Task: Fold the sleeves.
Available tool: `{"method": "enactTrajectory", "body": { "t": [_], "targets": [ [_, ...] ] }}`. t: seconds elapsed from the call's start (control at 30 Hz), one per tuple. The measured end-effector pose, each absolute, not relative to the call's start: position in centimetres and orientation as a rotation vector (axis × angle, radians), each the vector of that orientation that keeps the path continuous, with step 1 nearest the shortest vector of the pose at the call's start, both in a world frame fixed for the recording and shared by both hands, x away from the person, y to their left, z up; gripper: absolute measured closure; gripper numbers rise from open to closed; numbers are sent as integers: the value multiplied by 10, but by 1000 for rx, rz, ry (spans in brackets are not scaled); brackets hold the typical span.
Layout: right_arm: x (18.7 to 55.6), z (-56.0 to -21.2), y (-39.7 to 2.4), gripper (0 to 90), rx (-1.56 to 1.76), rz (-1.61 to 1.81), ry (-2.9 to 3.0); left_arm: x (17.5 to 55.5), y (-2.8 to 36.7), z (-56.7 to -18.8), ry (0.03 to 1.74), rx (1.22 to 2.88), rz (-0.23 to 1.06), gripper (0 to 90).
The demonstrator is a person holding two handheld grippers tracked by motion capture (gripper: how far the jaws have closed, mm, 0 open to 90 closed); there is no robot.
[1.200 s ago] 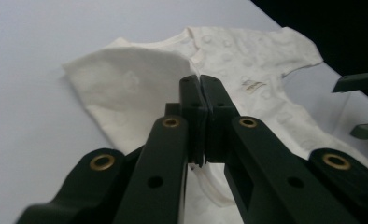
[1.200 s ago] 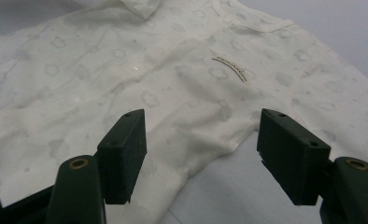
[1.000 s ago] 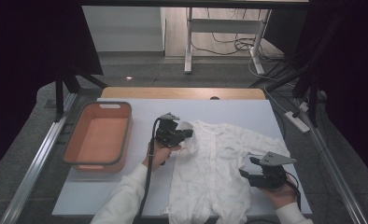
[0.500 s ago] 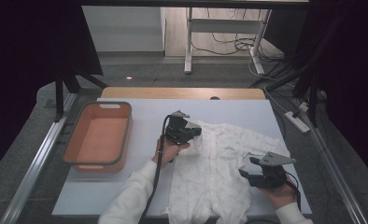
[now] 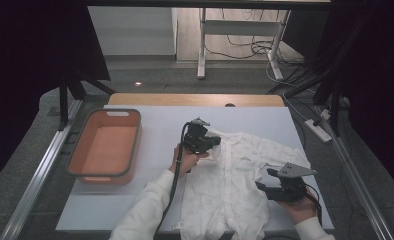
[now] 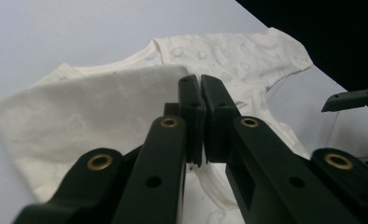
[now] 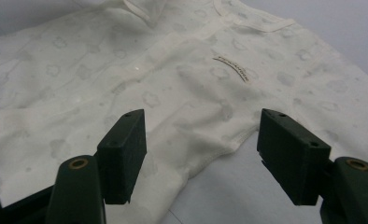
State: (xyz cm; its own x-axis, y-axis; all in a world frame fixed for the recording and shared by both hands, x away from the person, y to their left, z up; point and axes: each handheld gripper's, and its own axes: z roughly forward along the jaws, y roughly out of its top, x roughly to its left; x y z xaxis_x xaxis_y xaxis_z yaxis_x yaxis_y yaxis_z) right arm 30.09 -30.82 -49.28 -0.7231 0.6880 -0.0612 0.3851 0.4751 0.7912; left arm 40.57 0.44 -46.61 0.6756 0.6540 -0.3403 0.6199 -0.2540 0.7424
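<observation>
Since the earlier frames, the left gripper has carried the garment's sleeve from the tabletop's left toward the middle of the garment, folding it over the chest; the right gripper has kept its place.

At the far left of the white tabletop sits an orange tub, well apart from the cloth. Next comes the left gripper, held in the person's left hand, over the upper left part of the cream baby garment. In the left gripper view its jaws stand pressed together with a bare slit between them, and the folded sleeve lies right behind them; whether any cloth is pinched in that slit I cannot tell. The garment lies spread flat in the middle and right of the tabletop, neckline away from the person, its other short sleeve stretched out toward the right.

Further right, the right gripper rests in the right hand at the garment's right edge. Its jaws are spread wide and hold nothing, the hem of the cloth lying on the tabletop between and beyond them.
</observation>
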Motion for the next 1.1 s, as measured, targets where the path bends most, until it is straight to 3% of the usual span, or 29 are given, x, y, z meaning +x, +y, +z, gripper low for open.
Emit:
{"method": "enactTrajectory", "body": {
  "t": [0.1, 0.2, 0.3, 0.7, 1.1],
  "targets": [
    [301, -493, -308, 329, 899, 1122, 2357, 407, -1, -469, 976, 1950, 27, 795],
    [301, -493, -308, 328, 895, 1116, 2361, 404, -1, -467, 958, 1947, 24, 558],
    [301, -493, -309, 326, 902, 1122, 2358, 400, 7, -464, 949, 1926, 43, 445],
    [300, -491, -305, 326, 895, 1128, 2352, 370, 49, -460, 967, 1961, 144, 353],
    [304, -487, -293, 327, 893, 1148, 2344, 343, 82, -475, 1017, 1991, 218, 329]
  ]
}}
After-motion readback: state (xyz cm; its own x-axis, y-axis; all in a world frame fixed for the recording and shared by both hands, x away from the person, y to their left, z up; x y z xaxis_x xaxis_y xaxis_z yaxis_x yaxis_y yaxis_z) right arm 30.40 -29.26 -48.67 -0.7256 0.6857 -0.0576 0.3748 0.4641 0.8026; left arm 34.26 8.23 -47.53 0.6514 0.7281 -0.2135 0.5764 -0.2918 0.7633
